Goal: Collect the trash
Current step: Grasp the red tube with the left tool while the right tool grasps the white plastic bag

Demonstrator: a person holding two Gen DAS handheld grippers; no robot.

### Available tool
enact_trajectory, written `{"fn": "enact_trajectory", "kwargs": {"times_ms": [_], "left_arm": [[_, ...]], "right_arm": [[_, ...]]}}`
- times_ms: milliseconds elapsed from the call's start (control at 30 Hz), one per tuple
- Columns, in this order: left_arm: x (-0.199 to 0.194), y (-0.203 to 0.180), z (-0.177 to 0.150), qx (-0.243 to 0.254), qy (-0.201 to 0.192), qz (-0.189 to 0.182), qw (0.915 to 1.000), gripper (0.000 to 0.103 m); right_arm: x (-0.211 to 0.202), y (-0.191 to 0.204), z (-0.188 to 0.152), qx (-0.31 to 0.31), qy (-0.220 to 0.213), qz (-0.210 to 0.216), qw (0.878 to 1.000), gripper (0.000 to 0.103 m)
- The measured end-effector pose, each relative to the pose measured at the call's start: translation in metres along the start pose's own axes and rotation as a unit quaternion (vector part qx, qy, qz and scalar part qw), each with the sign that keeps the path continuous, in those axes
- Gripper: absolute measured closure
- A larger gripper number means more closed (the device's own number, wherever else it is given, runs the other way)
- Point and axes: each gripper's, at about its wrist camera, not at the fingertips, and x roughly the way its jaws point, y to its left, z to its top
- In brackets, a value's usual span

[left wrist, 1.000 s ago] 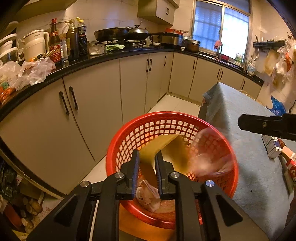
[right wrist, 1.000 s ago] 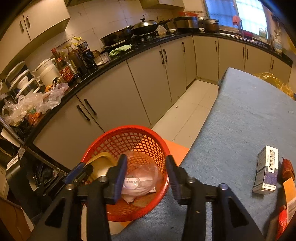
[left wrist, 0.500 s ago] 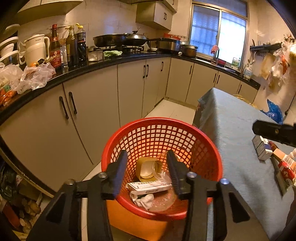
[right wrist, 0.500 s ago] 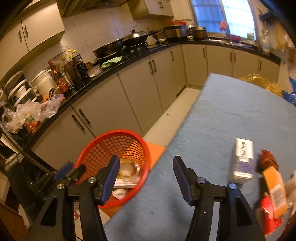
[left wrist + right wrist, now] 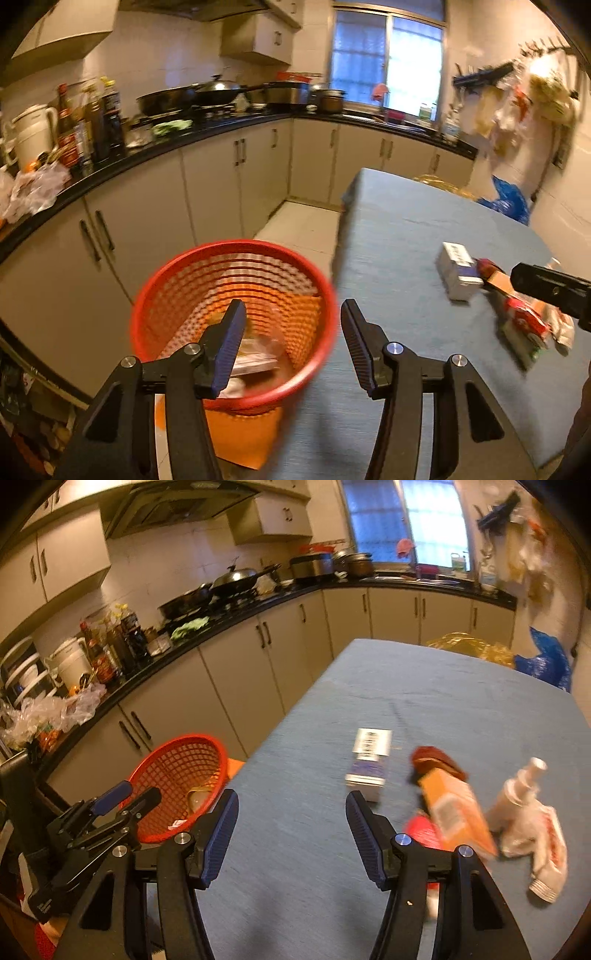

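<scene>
Left gripper [image 5: 293,341]: jaws apart, nothing between them. They have just been opening. The gripper hangs above the near rim of the red basket [image 5: 177,280], at the edge of the table [image 5: 399,229].

Right gripper [image 5: 291,830]: jaws apart, nothing between them. They have also just been opening, with no further widening at the last. The gripper hangs over bare blue cloth on the table, well clear of the basket.

Basket: it stands on an orange stand [image 5: 240,439] just beside the table's left edge. Inside lie crumpled clear plastic and paper scraps [image 5: 258,354]; motion blur hides the details.

Trash on the table, as seen from the right wrist view:
1. A white and purple box [image 5: 369,764] with a barcode lies ahead of the right gripper, near its right finger tip.
2. An orange carton [image 5: 454,812] lies to the right of the box, over a dark red wrapper [image 5: 436,762] and a red packet [image 5: 421,830].
3. A white pump bottle [image 5: 521,794] lies to the right of the carton, touching a crumpled white wrapper [image 5: 546,853].

All 5 items rest close together on the cloth.
</scene>
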Motion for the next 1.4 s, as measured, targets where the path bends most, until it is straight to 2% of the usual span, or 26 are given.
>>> {"fn": "enact_trajectory", "kwargs": {"times_ms": [167,300,433,533,700,767,867,933,1067,1133,1167,1400], "left_arm": [[0.002,-0.039,0.002,0.023,0.014,-0.038,0.9989,0.051],[0.006,-0.078,0.004,0.042,0.035,-0.081,0.9952,0.051],[0.011,-0.123,0.003,0.055,0.067,-0.139,0.9864,0.051],[0.015,-0.153,0.001,0.056,0.087,-0.176,0.9790,0.051],[0.035,-0.184,-0.001,0.033,0.130,-0.205,0.9696,0.052],[0.047,-0.192,0.001,0.023,0.150,-0.215,0.9648,0.060],[0.056,-0.203,-0.003,0.018,0.168,-0.224,0.9597,0.060],[0.060,-0.211,-0.006,0.029,0.171,-0.218,0.9603,0.062],[0.068,-0.223,-0.014,0.046,0.180,-0.219,0.9580,0.081],[0.069,-0.225,-0.017,0.052,0.174,-0.215,0.9594,0.082],[0.068,-0.226,-0.018,0.057,0.170,-0.216,0.9599,0.083],[0.030,-0.220,-0.022,0.108,0.092,-0.208,0.9678,0.086]], "right_arm": [[-0.036,-0.047,-0.011,0.038,-0.026,-0.027,0.999,0.038],[-0.060,-0.093,-0.020,0.086,-0.038,-0.053,0.994,0.038],[-0.081,-0.143,-0.028,0.146,-0.052,-0.079,0.985,0.038],[-0.091,-0.164,-0.036,0.171,-0.055,-0.085,0.980,0.038],[-0.101,-0.191,-0.049,0.195,-0.057,-0.090,0.975,0.038],[-0.103,-0.200,-0.053,0.203,-0.058,-0.092,0.973,0.038],[-0.104,-0.211,-0.057,0.217,-0.059,-0.093,0.970,0.038],[-0.102,-0.218,-0.059,0.224,-0.057,-0.095,0.968,0.038],[-0.099,-0.230,-0.064,0.237,-0.054,-0.097,0.965,0.038],[-0.097,-0.237,-0.065,0.243,-0.051,-0.101,0.963,0.037],[-0.095,-0.240,-0.066,0.245,-0.047,-0.105,0.963,0.033],[-0.066,-0.249,-0.071,0.237,-0.003,-0.131,0.963,0.031]]}}
